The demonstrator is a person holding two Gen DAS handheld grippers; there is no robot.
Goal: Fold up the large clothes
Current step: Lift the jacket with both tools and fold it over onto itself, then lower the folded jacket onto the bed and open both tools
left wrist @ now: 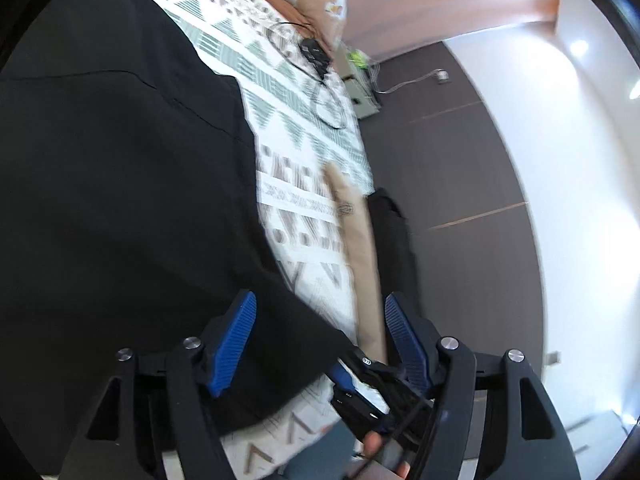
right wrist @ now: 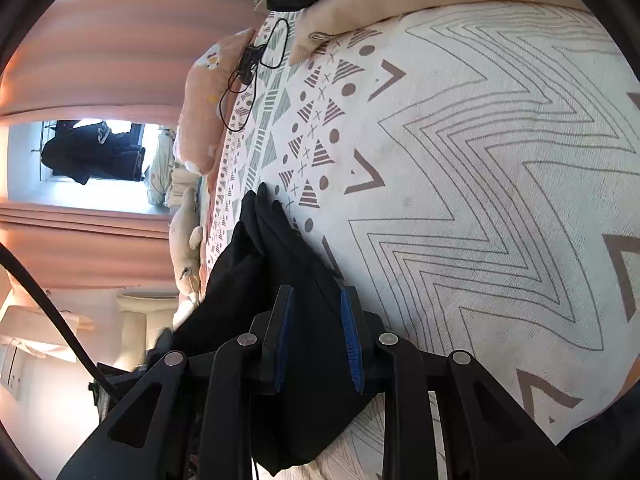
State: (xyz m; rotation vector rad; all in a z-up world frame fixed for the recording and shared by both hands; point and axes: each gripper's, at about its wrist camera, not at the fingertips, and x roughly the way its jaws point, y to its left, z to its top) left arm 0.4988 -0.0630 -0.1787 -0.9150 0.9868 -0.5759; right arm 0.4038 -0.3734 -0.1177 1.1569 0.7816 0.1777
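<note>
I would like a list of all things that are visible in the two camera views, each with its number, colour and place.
garment: one, black, spread on the bed; one end between the right gripper's pads
bedcover: one, white with grey and brown patterns, under the garment
pillow: one, peach, at the far end of the bed
cable: one, black, looped on the bedcover near the pillow
curtains: peach, by the window
dark clothes: hanging at the window
left gripper: one, black with blue pads, open over the garment's edge
right gripper: one, black with blue pads, shut on the garment
forearm: one, over the bed's edge
</note>
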